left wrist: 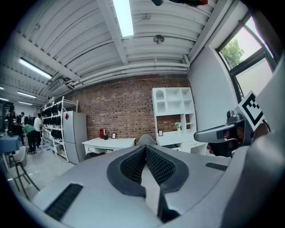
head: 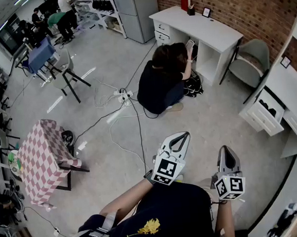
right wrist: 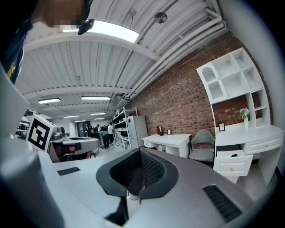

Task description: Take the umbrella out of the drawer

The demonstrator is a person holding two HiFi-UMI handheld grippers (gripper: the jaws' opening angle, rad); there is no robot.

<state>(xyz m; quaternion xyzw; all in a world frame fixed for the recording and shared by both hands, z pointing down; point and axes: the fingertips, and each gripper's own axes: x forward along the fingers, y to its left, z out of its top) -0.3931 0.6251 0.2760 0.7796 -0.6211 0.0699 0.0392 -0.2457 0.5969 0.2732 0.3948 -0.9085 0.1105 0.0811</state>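
Mid-floor: a person crouches at the white desk. Left tool is held out near level, jaws clenched together with nothing between them. Right tool is just beside it, likewise clenched and empty. Far right: white cabinet with its top drawer pulled open. The umbrella shows only as a dark shape lying inside that drawer, too small to confirm. Both tools are well apart from the drawer

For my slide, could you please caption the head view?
Shut, empty left gripper and right gripper; open drawer ahead at right.
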